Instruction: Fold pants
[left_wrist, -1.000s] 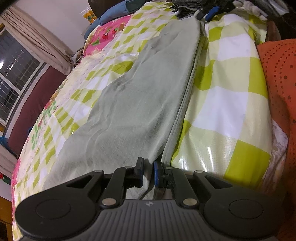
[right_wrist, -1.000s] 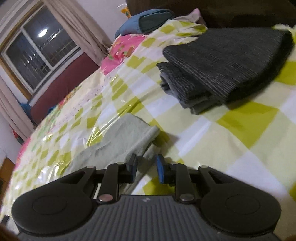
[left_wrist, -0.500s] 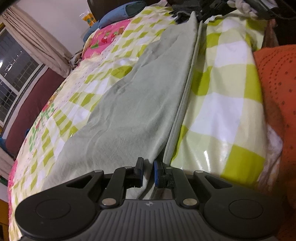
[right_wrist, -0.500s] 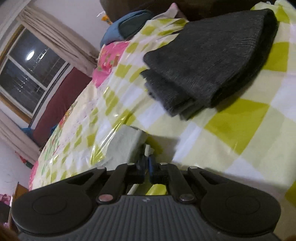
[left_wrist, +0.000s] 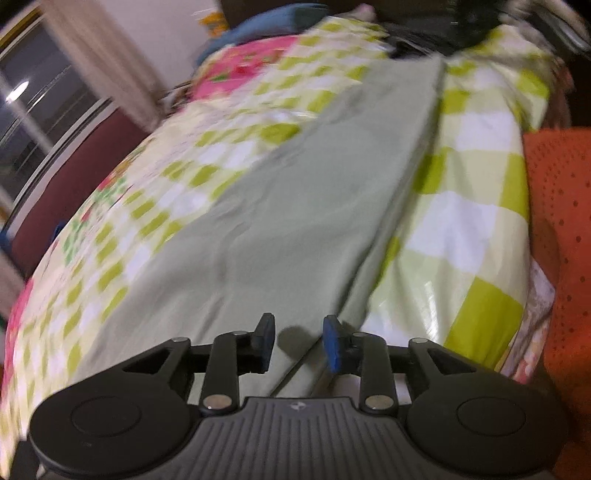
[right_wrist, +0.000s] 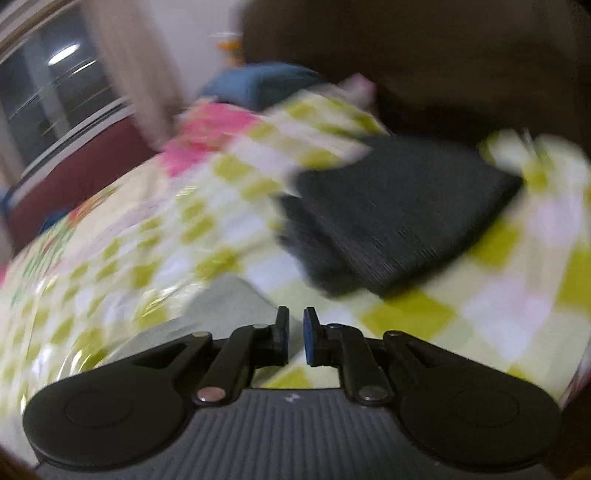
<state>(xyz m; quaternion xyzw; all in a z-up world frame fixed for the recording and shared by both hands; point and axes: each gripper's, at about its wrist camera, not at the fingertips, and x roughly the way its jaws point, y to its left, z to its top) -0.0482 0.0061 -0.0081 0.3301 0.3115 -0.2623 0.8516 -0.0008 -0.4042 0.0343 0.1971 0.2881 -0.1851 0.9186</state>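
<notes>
Pale green pants lie flat and lengthwise on the checked bed cover, folded along their right edge. My left gripper hovers over their near end. Its jaws are opening, and the cloth lies below them, not pinched. In the blurred right wrist view, the pants' far end sits just left of my right gripper. The right jaws are opening by a narrow gap, with nothing seen pressed between the pads.
A folded dark grey garment lies on the bed cover beyond the right gripper. Orange dotted fabric borders the bed on the right. A blue pillow lies at the far end, and a window is at left.
The left jaws, shut at the pants' near edge before, have parted and the gripper has lifted. The right jaws closed at the pants' end, then parted slightly as the gripper rose.
</notes>
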